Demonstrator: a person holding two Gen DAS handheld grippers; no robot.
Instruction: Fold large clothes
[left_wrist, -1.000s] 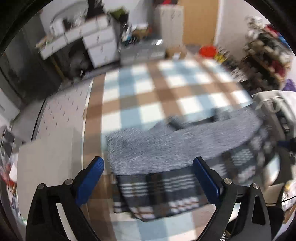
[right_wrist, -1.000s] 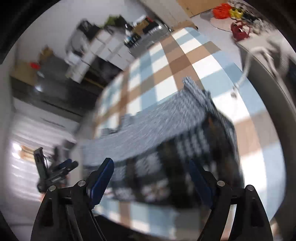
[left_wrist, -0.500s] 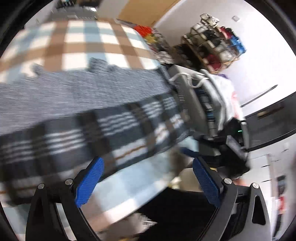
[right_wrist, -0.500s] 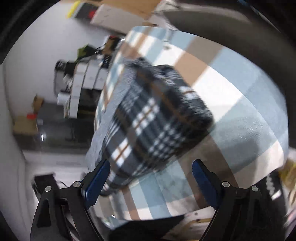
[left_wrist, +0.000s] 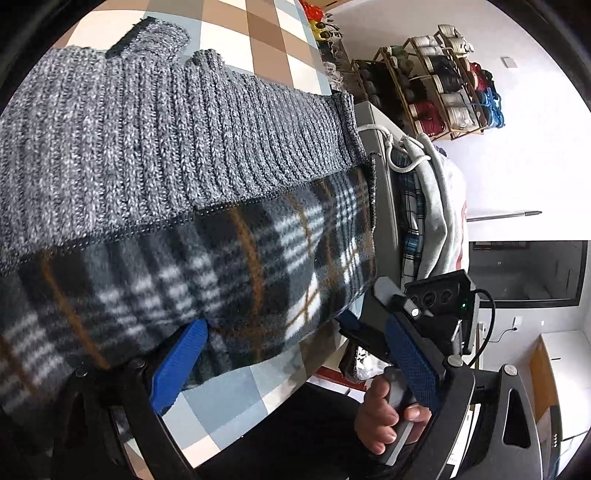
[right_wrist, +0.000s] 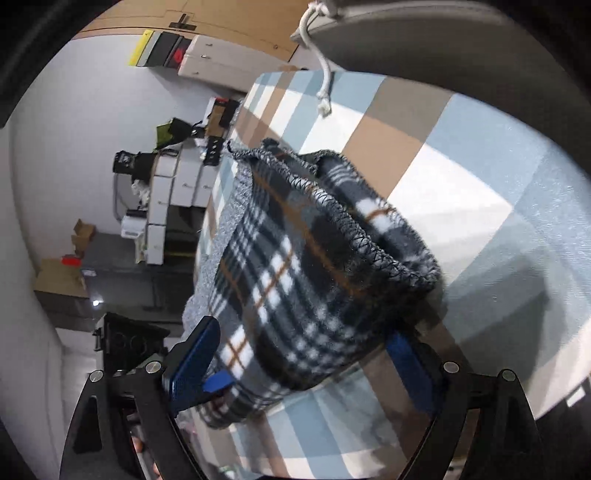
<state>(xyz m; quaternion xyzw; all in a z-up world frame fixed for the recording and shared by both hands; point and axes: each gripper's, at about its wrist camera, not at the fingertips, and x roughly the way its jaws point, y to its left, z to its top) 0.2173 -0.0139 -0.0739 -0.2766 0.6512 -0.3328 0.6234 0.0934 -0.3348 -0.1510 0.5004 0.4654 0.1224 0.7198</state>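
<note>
A folded garment lies on the checked tablecloth (left_wrist: 229, 387), grey ribbed knit (left_wrist: 155, 125) on top and dark plaid fleece (left_wrist: 229, 266) below. My left gripper (left_wrist: 295, 328) is open at its near plaid edge. The fleece lies over the left pad (left_wrist: 181, 362), and the right pad (left_wrist: 412, 362) stands off the table's edge. A hand (left_wrist: 384, 421) holds the other gripper's handle just beyond. My right gripper (right_wrist: 301, 347) is open wide around the rolled plaid end (right_wrist: 306, 266). Its left pad (right_wrist: 194, 358) stands clear of the cloth, and the right pad is partly hidden behind the fleece.
Folded clothes, a white hoodie (left_wrist: 443, 199) among them, are piled on a grey surface right of the table. A rack of yarn spools (left_wrist: 443, 81) stands against the wall. A white cord (right_wrist: 325, 85) dangles over the cloth. White drawers (right_wrist: 173, 192) stand beyond the table's far end.
Both grippers have sunk and rolled toward the garment's right end. The left view has swung from the room to the table's right side. The plaid end now sits between the right jaws.
</note>
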